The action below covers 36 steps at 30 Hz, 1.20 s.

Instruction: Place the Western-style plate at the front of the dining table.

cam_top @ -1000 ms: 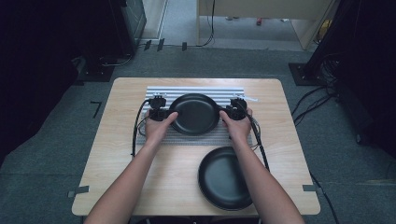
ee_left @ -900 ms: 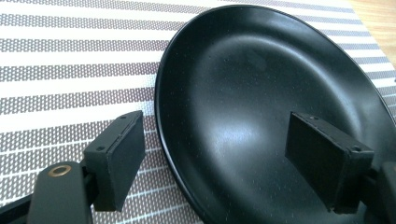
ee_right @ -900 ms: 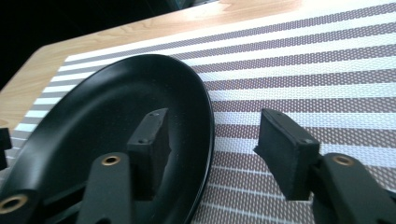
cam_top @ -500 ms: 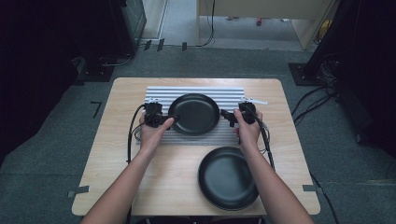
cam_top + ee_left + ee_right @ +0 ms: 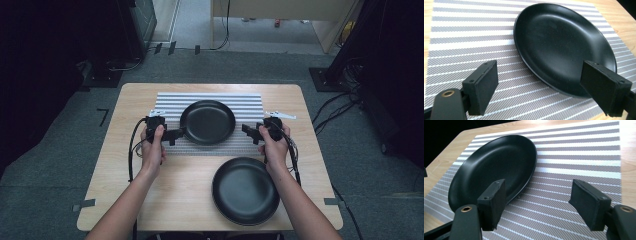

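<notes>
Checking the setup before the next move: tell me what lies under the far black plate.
The far black plate rests on a striped placemat, which lies on the wooden table. Whatever is directly beneath the plate is covered.

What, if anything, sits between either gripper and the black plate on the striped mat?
Nothing visible. The black plate lies on the striped mat with the left gripper and right gripper open at its sides, only bare mat between. The second plate sits nearer the person.

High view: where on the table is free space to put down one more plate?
Bare wood lies in the near left part of the table, left of the front black plate. The striped placemat is crowded: the black plate on it has the left gripper and right gripper beside it.
</notes>
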Tool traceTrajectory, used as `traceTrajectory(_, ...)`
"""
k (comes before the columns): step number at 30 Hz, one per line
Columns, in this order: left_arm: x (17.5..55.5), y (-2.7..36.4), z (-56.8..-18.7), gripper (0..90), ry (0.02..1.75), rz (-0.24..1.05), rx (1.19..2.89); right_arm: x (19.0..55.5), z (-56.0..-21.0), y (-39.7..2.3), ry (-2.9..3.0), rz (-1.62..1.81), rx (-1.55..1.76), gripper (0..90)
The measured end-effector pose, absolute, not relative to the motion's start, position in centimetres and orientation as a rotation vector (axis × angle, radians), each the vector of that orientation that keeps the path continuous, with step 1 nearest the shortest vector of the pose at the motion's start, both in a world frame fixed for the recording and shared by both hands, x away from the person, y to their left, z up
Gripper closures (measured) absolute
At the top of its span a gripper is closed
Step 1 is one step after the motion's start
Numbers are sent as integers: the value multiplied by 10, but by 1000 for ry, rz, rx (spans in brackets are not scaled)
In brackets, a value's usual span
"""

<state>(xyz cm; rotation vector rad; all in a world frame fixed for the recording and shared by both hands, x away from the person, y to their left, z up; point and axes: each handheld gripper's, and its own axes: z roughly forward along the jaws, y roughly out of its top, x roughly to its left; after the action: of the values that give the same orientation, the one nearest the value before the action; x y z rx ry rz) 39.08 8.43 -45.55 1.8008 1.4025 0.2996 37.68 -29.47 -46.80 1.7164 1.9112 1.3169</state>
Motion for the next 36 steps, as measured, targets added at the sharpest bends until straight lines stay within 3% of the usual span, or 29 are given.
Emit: traceTrajectory(36, 317, 141, -459, 110, 1358, 311, 1752, 290, -470, -359, 1896, 1354, 1690, 245)
